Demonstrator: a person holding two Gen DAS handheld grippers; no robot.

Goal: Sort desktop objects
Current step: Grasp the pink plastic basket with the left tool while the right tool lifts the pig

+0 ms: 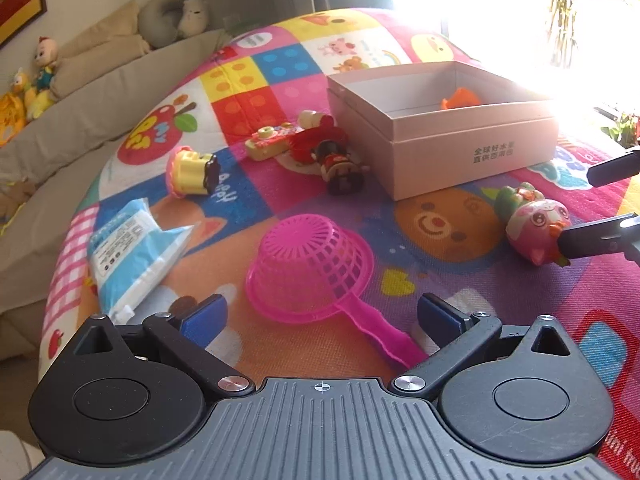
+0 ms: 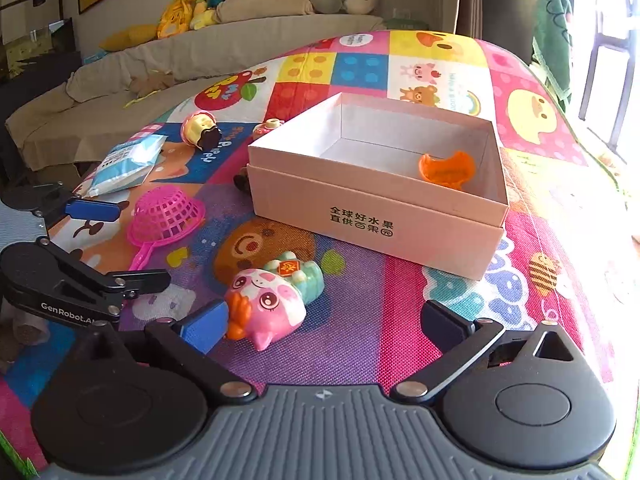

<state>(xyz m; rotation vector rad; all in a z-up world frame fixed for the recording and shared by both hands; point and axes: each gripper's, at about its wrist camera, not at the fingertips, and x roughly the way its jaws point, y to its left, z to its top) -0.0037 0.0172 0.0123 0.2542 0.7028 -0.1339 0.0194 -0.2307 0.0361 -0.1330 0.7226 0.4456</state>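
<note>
1. Right gripper (image 2: 324, 326) is spread wide with nothing in it; the pink pig toy (image 2: 266, 306) sits by its left pad, probably next up.
2. Left gripper (image 1: 322, 314) gapes, also empty, over the pink strainer (image 1: 310, 264).
3. The box (image 2: 376, 216) already holds 1 orange toy (image 2: 446, 170).

Printed on the pink box (image 2: 372, 216): "全球好水果 直供百果园". On the left gripper (image 2: 120, 244) arm: "GenRobot.AI". On the play mat (image 2: 360, 320): "Puppy".

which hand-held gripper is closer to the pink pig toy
Right. The right hand-held gripper stands open with the pink pig toy just ahead, beside its left finger. The left hand-held gripper is off to the side, open over the pink strainer.
</note>
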